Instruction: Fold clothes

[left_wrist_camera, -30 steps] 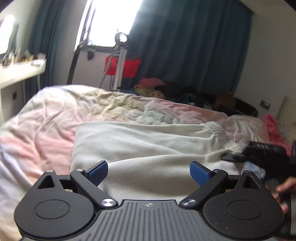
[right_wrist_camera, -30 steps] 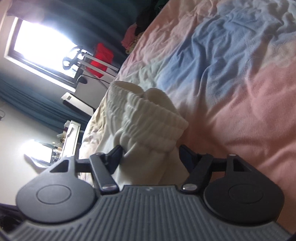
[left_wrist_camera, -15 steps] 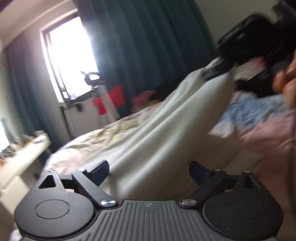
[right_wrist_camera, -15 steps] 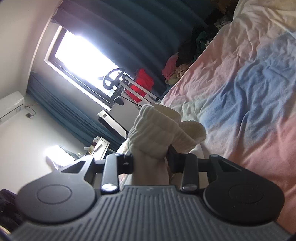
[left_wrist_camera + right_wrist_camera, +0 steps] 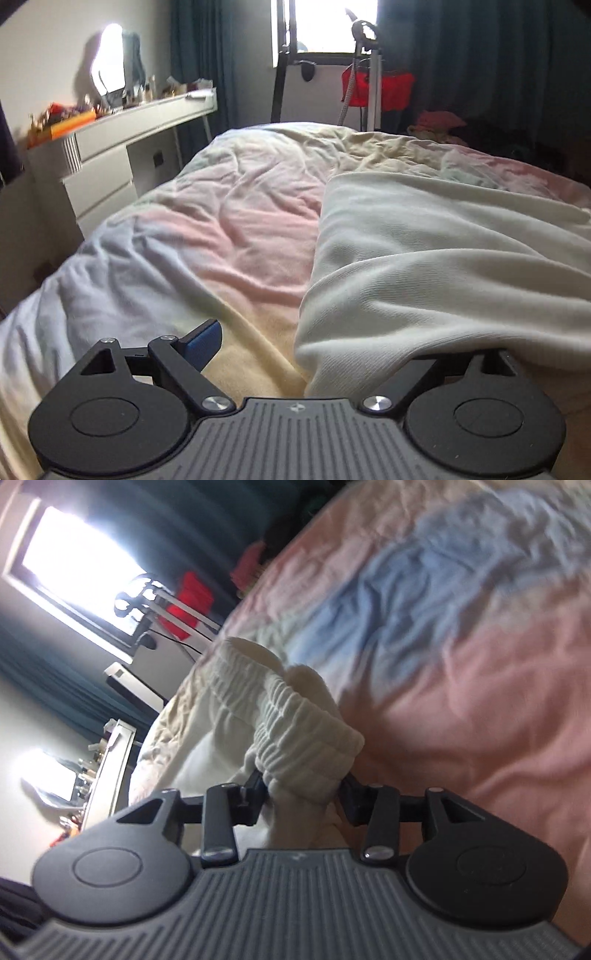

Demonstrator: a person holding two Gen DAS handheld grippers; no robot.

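Where my left claw hangs low over the bed, its fingers stand wide apart: the blue-padded left finger sits bare above the pastel bedspread, while the right finger is buried under a fold of the cream garment, so the jaws grip nothing that I can see. At far left of this view stands a white dresser with clutter on its top; further right the bedspread runs back toward the window and the dark curtains, with a red bag hanging on a stand below the sill. The garment lies spread over the right half of the bed, its near edge draped onto my claw. In the tilted, blurred right-wrist view, my right claw is drawn narrow and pinches the garment's gathered elastic band, which bunches up between and above the fingers. To its right the pink and blue bedspread fills the frame.
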